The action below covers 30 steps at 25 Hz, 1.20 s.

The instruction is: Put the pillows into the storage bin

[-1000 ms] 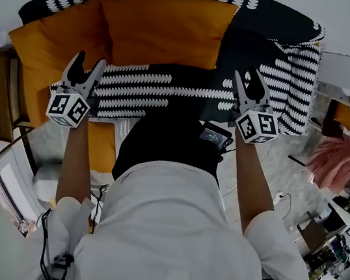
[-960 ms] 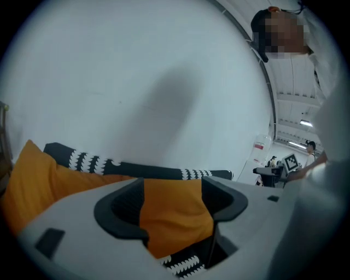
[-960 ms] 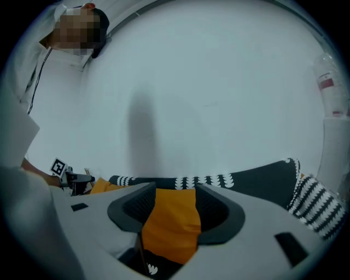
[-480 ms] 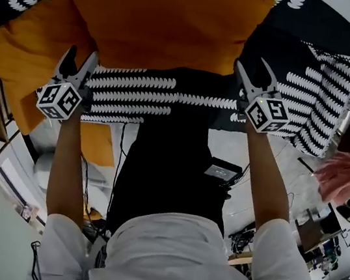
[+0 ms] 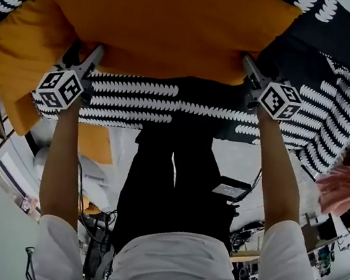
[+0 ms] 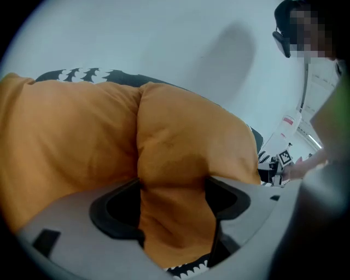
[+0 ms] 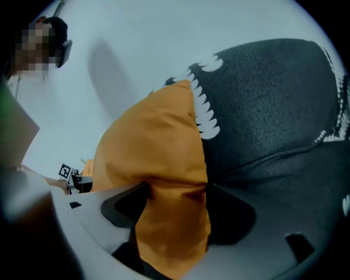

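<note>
Because the wide orange pillow [image 5: 166,29] leans along the back of the patterned sofa [image 5: 142,95], it is approached from both lower corners at once. The left gripper [image 5: 85,51] is at 1 corner and the right gripper [image 5: 256,63] at the other. Both pairs of fingers are opening wide, each with a fold of orange fabric between them; I judge it not yet pinched. Count: 2 grippers and 2 clear pillows, the 2nd pillow [image 5: 7,57] lying to the left. A lower orange patch [image 5: 98,144] may be a 3rd. No storage bin shows.
</note>
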{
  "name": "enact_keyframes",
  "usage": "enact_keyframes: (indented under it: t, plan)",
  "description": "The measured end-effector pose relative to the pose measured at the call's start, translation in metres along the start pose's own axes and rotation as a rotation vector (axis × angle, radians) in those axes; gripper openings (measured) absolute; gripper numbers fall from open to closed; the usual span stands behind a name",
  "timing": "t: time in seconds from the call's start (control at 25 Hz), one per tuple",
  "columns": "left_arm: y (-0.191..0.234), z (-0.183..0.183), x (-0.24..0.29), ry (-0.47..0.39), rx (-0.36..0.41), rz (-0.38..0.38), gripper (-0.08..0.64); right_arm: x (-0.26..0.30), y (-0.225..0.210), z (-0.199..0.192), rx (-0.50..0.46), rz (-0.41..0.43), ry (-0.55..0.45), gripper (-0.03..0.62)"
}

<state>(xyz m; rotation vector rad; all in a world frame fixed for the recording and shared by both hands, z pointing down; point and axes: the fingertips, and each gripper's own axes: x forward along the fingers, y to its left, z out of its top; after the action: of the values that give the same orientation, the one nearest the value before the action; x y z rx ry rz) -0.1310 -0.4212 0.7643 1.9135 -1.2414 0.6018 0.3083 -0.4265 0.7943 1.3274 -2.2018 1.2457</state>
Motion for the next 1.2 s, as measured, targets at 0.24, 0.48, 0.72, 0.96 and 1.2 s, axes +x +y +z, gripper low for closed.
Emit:
enact_keyframes:
  t: [0.24, 0.48, 0.72, 0.96, 1.2]
  plan:
    - [0.009, 0.000, 0.020, 0.019, -0.028, 0.008, 0.362, 0.030, -0.005, -0.009, 0.082, 0.063, 0.028, 0.328]
    - [-0.014, 0.007, 0.021, -0.015, -0.004, -0.007, 0.216, 0.026, -0.001, -0.007, 0.043, 0.139, 0.069, 0.228]
    - [-0.038, 0.013, -0.001, -0.065, 0.062, 0.017, 0.121, 0.005, 0.019, -0.003, -0.019, 0.201, 0.063, 0.104]
    - [-0.067, 0.028, -0.035, -0.133, 0.119, 0.014, 0.101, -0.035, 0.044, 0.011, -0.083, 0.222, -0.003, 0.075]
    - [-0.103, 0.055, -0.127, -0.217, 0.130, 0.033, 0.100, -0.113, 0.106, 0.051, -0.133, 0.258, -0.085, 0.074]
